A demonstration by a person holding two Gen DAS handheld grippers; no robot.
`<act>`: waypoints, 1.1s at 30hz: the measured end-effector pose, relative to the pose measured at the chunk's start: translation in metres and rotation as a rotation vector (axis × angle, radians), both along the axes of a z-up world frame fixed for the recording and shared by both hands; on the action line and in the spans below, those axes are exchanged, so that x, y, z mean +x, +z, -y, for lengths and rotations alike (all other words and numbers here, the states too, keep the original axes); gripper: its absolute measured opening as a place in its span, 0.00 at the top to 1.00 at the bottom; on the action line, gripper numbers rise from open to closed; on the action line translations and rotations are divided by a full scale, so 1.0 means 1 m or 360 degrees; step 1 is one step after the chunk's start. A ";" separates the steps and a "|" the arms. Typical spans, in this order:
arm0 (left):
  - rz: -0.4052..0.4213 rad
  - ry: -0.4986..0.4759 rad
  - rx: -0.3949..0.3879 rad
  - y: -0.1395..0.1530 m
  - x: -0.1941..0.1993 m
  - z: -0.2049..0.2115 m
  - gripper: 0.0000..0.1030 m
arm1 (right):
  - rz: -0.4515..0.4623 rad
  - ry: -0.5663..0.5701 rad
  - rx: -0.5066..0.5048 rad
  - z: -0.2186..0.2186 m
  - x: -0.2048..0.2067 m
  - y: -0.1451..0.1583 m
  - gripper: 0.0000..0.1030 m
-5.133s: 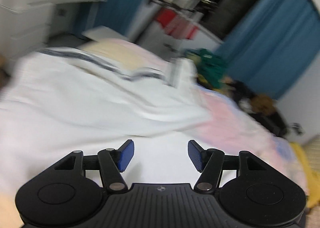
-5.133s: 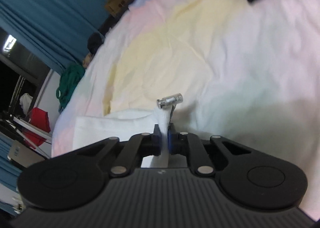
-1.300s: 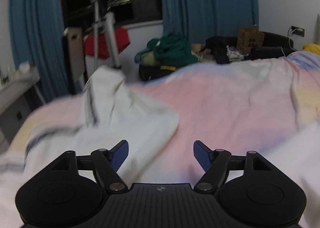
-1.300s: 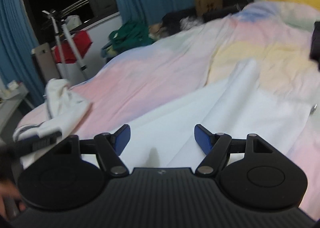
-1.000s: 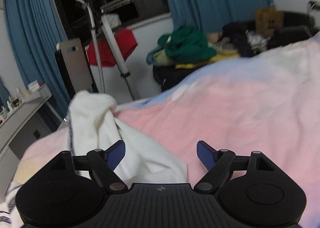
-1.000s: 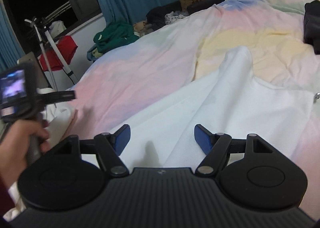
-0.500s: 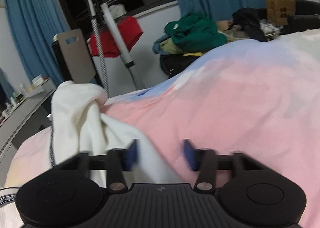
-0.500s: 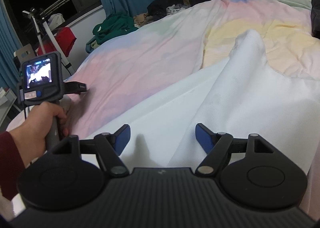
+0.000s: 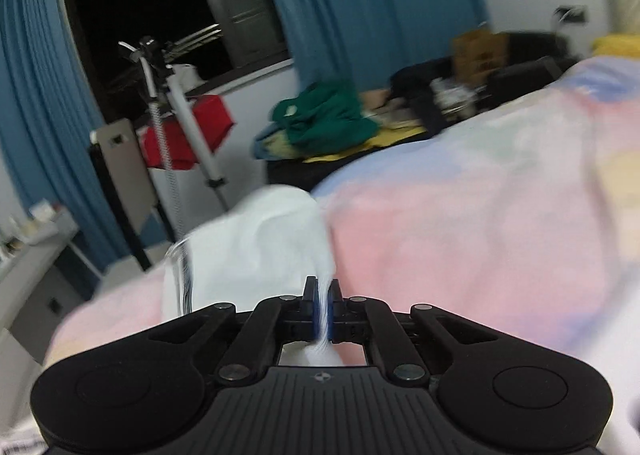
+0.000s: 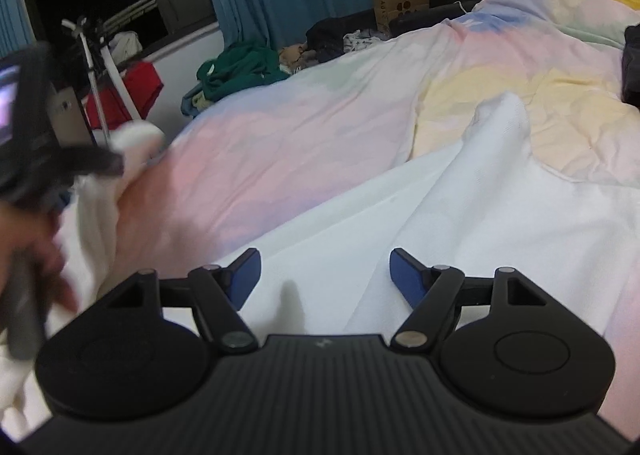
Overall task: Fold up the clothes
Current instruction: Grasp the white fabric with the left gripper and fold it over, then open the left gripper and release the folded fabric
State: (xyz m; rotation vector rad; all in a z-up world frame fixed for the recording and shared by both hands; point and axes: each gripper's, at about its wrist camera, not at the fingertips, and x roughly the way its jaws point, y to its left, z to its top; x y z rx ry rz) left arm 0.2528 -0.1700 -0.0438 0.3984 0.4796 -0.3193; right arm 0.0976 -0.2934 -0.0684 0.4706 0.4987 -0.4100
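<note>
A white garment with a thin dark stripe (image 9: 256, 243) lies on the pastel bedspread (image 9: 460, 239). My left gripper (image 9: 321, 301) is shut on a bunched fold of it, cloth showing between the blue pads. In the right wrist view the same garment (image 10: 460, 215) spreads flat across the bed with a raised peak at the far end. My right gripper (image 10: 325, 275) is open and empty just above the flat white cloth. The left gripper (image 10: 36, 159) shows blurred at the left edge of that view, lifting the garment's bunched end (image 10: 132, 147).
A tripod (image 9: 172, 115), a red item (image 9: 188, 135) and a pile of green clothes (image 9: 328, 115) stand beyond the bed's far edge. A paper bag (image 10: 400, 3) and dark clothes sit by the blue curtains. A dark item (image 10: 632, 63) lies at the bed's right.
My left gripper has closed on the bunched end of the white garment and is moving with it. My right gripper stays open over the flat cloth.
</note>
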 end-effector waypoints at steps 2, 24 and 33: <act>-0.0027 -0.0058 -0.0065 0.004 -0.039 -0.016 0.97 | 0.0022 -0.0022 0.0019 0.004 -0.005 0.003 0.29; -0.0191 0.0196 -0.0591 0.008 -0.199 -0.198 0.42 | 0.0199 0.0448 0.0965 0.010 0.016 -0.024 0.28; -0.0069 0.0347 -0.0480 -0.015 -0.169 -0.227 0.43 | 0.0049 0.0338 0.0808 0.018 0.097 -0.012 0.28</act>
